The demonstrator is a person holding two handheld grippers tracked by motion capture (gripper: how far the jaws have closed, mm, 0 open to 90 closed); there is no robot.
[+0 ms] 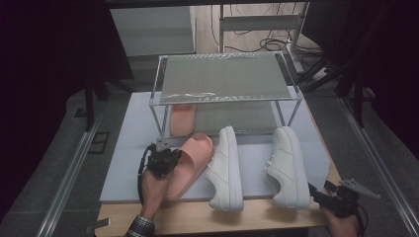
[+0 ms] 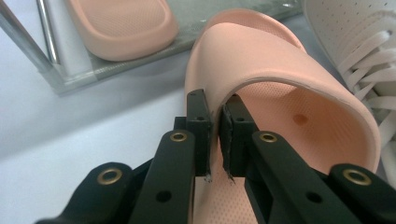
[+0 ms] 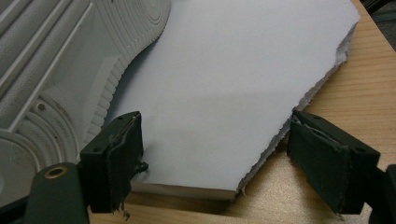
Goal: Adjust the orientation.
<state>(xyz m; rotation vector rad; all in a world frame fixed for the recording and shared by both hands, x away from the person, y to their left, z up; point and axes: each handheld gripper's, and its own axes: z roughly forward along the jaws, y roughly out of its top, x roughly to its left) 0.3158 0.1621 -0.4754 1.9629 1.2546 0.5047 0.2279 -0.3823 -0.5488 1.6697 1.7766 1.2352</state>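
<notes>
Pink rubber fills my left tool's camera: the near slide sandal [image 2: 280,88] is right at the tips, and the left tool [image 2: 217,135] has its two black jaws drawn close together with the edge of the sandal's strap pinched between the pads. Only a thin slit separates them, and the strap wall sits in it. From the high view, my left tool [image 1: 165,159] is at the sandal's [image 1: 190,163] left side, on the pale grey mat [image 1: 128,163] that covers most of the wooden table [image 1: 197,219]. That sandal lies slanted, its toe pointing up toward the wire rack [image 1: 225,79], its right side just beside the left white sneaker [image 1: 226,170]. Its partner, the second pink sandal [image 1: 183,118], already rests on the rack's lower shelf; I see it too in the left gripper view [image 2: 123,25], behind the rack's post.

Over on the right, my right tool [image 1: 326,197] hangs at the table's near right corner, close to the heel of the right white sneaker [image 1: 288,168]. Its jaws are spread wide in its own view [image 3: 215,158], nothing between them, just the mat's ragged corner [image 3: 224,93] and bare wood below, with the sneaker's ribbed sole [image 3: 60,79] off to the left.
</notes>
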